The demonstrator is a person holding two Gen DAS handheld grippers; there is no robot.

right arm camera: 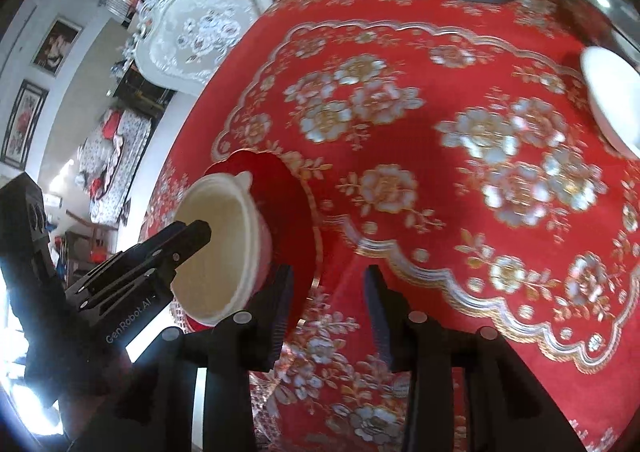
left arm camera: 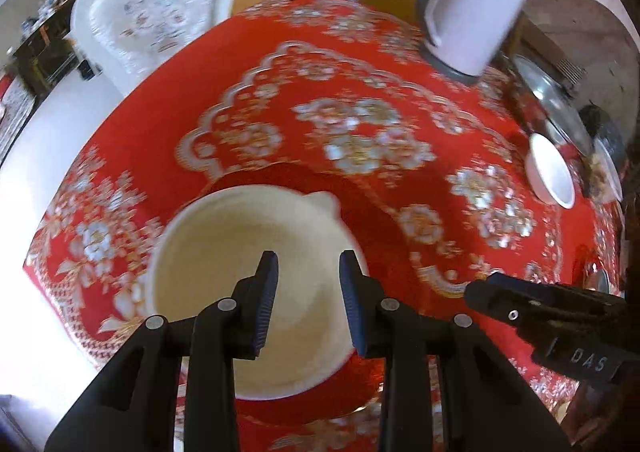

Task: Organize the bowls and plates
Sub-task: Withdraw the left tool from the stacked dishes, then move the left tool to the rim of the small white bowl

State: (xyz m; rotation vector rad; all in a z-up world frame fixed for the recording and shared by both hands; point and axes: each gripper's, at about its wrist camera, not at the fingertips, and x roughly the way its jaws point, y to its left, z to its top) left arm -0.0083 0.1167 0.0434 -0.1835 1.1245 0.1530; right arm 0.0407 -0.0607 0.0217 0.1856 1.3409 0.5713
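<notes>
**Two claws over a cream bowl on its red plate**

Two claws hang above the red-clothed desk, and neither has hold of anything. From the left wrist view, the left claw sits directly over the cream bowl, jaws parted by a moderate gap, nothing between them; I cannot tell whether a pad touches the bowl's inner wall. The right claw is likewise partly open and empty, over bare cloth just right of the bowl, its left pad close to the plate's edge.

The cream bowl, which has a small lug handle on its far rim, stands on a red plate at the near left of the desk, close to the edge. It looks empty; blur hides finer detail. A second, white bowl sits well apart at the far right, next to a metal lid, and what I can see of its inside is bare. A pale jug stands at the far side, and a white chair stands past the far left edge.

The step in hand appears to be the approach to the cream bowl, with no grip made. The next move likely calls for lowering the left claw so one pad goes inside the wall and one outside, then closing on the rim. Gathering the white bowl would probably fall to the right claw. Because the bowl rests on a plate near the desk's edge, a careless nudge might slide both.
</notes>
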